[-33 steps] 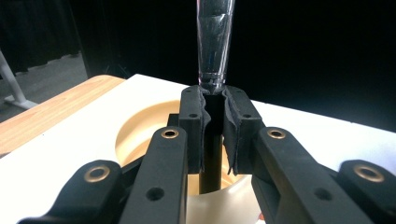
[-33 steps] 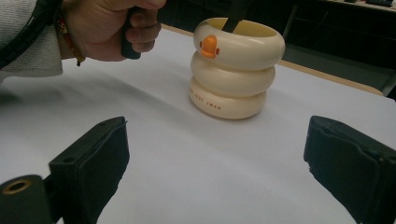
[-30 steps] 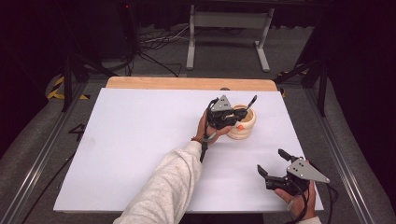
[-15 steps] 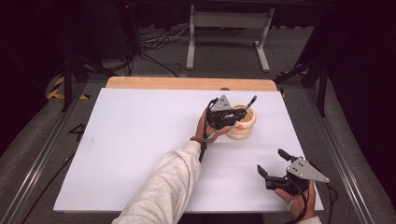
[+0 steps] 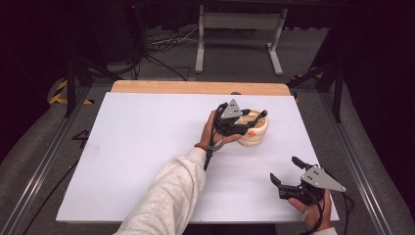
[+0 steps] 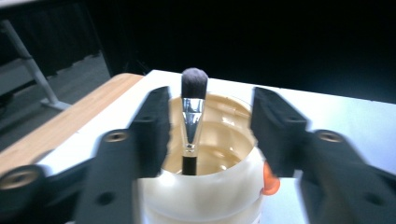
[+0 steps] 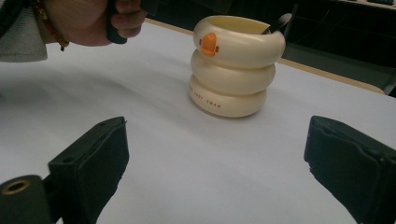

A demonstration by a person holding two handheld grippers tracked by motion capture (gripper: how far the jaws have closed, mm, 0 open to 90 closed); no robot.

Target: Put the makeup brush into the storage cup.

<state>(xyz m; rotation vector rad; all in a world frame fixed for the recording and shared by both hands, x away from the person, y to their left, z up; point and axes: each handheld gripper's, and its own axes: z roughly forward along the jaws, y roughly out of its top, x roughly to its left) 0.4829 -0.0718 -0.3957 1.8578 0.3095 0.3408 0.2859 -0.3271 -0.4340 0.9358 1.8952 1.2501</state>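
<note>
Upright in the cream cup, bristles up, stands a brush; both grippers' jaws gape

Cream-yellow ringed plastic cup: three stacked bulging rings, glossy, uniform cream; small orange duck-bill knob on the top ring with two dark dots above it; a line of small brownish lettering on the lowest ring, not legible. Inside of the cup reads tan-beige in the left gripper view.

Makeup brush: dark grey-purple bristle head, shiny silver ferrule, black handle.

Table sheet: plain white, no pattern; light wood-coloured board edge along the far side.

Left gripper and right gripper: matte black jaws; grey triangular top plates.

Sleeve: pale grey-white knit. Bracelet at the wrist: reddish-orange.

Floor: grey.
</note>
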